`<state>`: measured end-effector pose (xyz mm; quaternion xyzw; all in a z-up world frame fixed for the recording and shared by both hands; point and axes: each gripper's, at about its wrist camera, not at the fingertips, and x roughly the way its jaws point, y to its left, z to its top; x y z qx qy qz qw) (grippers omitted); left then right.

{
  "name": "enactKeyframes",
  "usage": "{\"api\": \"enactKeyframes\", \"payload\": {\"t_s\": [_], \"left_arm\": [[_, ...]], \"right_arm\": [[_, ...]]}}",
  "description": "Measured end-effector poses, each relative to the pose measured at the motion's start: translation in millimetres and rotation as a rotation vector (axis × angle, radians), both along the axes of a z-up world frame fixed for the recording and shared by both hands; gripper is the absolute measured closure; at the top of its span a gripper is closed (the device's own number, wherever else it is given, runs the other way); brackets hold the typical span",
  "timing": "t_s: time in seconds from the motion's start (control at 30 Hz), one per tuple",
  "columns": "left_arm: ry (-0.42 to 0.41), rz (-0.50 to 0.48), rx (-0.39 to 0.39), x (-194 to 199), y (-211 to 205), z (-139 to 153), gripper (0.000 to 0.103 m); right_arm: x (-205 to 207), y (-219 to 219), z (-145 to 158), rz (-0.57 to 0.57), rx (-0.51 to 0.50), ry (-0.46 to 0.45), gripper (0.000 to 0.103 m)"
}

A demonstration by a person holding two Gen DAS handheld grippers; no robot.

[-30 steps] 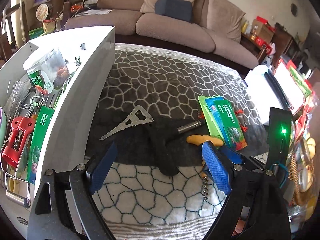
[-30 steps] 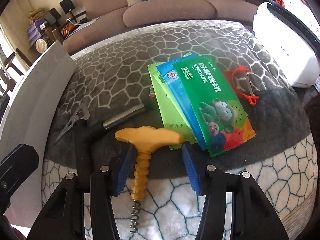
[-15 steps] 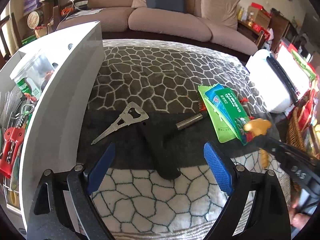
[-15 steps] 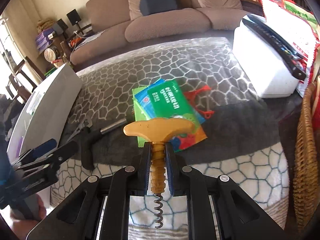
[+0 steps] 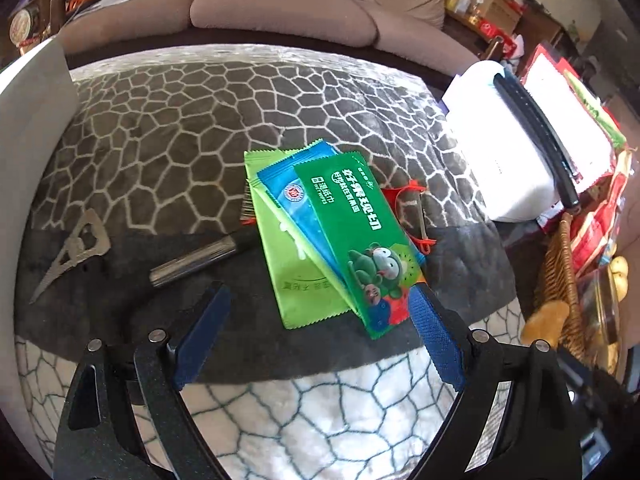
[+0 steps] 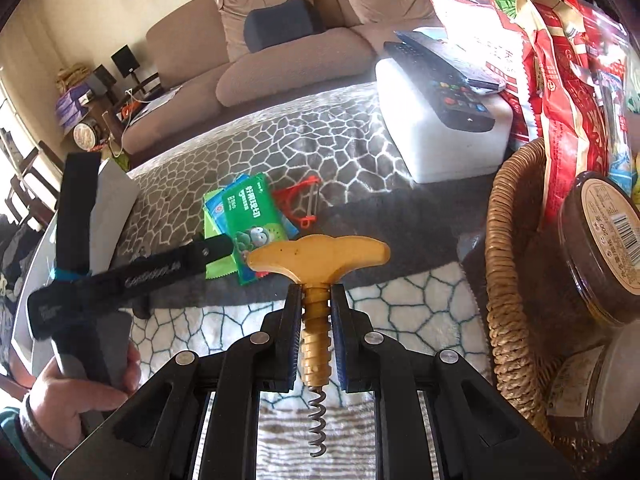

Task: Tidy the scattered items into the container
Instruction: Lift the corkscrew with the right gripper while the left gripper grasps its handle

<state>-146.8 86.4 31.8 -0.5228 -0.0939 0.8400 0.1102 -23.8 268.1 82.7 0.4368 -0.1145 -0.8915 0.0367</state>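
Observation:
My right gripper (image 6: 316, 300) is shut on a yellow-handled corkscrew (image 6: 318, 256) and holds it above the rug, screw end towards the camera. My left gripper (image 5: 320, 320) is open, low over a fan of green and blue wet-wipe packets (image 5: 328, 236), which also show in the right wrist view (image 6: 248, 212). A metal bottle opener (image 5: 76, 248) and a steel-and-black tool (image 5: 192, 260) lie left of the packets. A red peeler (image 5: 416, 216) lies to their right. The white container (image 5: 32, 128) stands at the far left.
A white box (image 5: 504, 160) with a black remote (image 6: 436, 76) on it sits at the right. A wicker basket (image 6: 508, 264) with jars and snack bags stands further right. A beige sofa (image 5: 280, 8) runs along the back.
My left gripper has swung right, from the bottle opener to over the packets; the container has slid to the frame edge. My right gripper has lifted the corkscrew higher and moved right.

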Motion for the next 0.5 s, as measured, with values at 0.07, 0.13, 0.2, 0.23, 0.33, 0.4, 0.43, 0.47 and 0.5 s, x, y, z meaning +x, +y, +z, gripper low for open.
{"api": "enactKeyframes", "payload": {"t_s": [0.07, 0.13, 0.2, 0.23, 0.33, 0.4, 0.43, 0.47, 0.5], "left_arm": [[-0.023, 0.010, 0.006, -9.5, 8.6, -7.1, 0.014], [-0.059, 0.023, 0.001, -18.9, 17.0, -14.6, 0.013], [-0.073, 0.031, -0.030, -26.0, 25.9, -19.1, 0.008], [-0.068, 0.029, -0.047, -28.5, 30.4, -20.7, 0.005], [-0.057, 0.029, -0.116, -33.5, 41.2, -25.9, 0.005], [-0.036, 0.027, -0.133, -32.3, 43.6, -26.4, 0.006], [-0.026, 0.025, -0.135, -31.0, 43.2, -26.1, 0.009], [-0.014, 0.023, -0.134, -29.0, 41.6, -24.9, 0.020], [-0.001, 0.024, -0.127, -26.9, 38.7, -22.8, 0.027]], "right_arm": [[5.6, 0.0, -3.5, 0.010, 0.011, 0.001, 0.090], [10.2, 0.4, -7.6, 0.017, 0.015, 0.002, 0.090], [15.4, 3.2, -11.8, 0.021, 0.013, 0.003, 0.090], [17.0, 4.0, -13.6, 0.022, 0.011, 0.005, 0.090], [17.6, 5.5, -19.1, 0.024, 0.007, -0.001, 0.090], [17.9, 4.6, -21.1, 0.029, 0.007, -0.005, 0.090], [17.8, 3.2, -21.6, 0.034, 0.012, -0.005, 0.090], [17.9, 1.4, -21.6, 0.039, 0.021, -0.003, 0.090], [18.1, -0.6, -21.1, 0.044, 0.029, 0.000, 0.090]]}}
